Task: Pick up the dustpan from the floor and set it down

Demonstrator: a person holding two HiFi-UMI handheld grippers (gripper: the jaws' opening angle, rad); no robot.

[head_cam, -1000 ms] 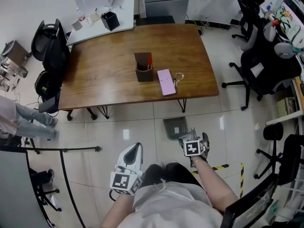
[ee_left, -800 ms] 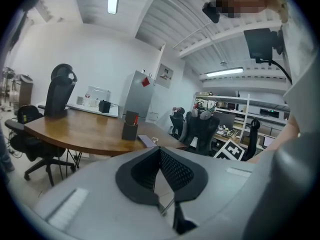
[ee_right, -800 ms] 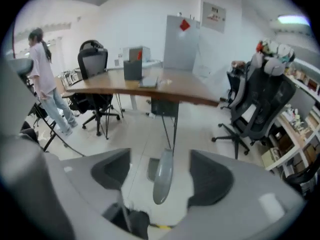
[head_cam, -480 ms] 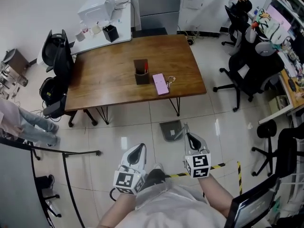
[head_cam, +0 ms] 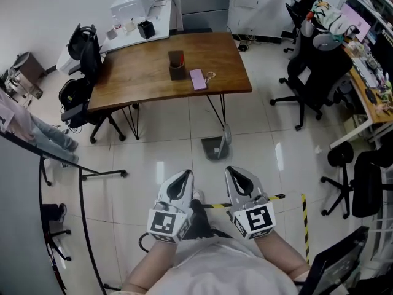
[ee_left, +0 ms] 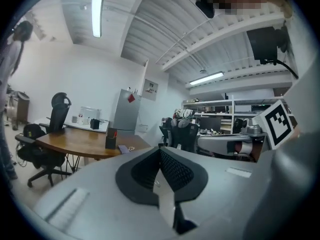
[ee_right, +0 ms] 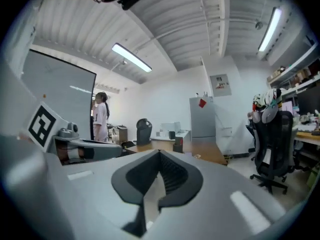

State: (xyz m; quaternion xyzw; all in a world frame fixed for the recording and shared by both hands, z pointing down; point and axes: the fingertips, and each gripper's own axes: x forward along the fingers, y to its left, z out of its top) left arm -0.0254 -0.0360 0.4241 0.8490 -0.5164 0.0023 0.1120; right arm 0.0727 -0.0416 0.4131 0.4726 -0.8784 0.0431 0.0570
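Head view | left claw (head_cam: pixel 182 178) closed, empty | right claw (head_cam: pixel 234 174) closed, empty | dustpan (head_cam: pixel 214 147) on floor (head_cam: pixel 153 141), apart

In the lower middle of the head view, the left gripper (head_cam: pixel 182 178) and right gripper (head_cam: pixel 236 176) are pale grey tapered shells with black linings. Each carries a white cube (head_cam: pixel 167 224) printed with black square markers. The left gripper view shows black ribbed pads (ee_left: pixel 175 171). The person wears a light grey top (head_cam: pixel 215 269) that leaves the forearms bare.
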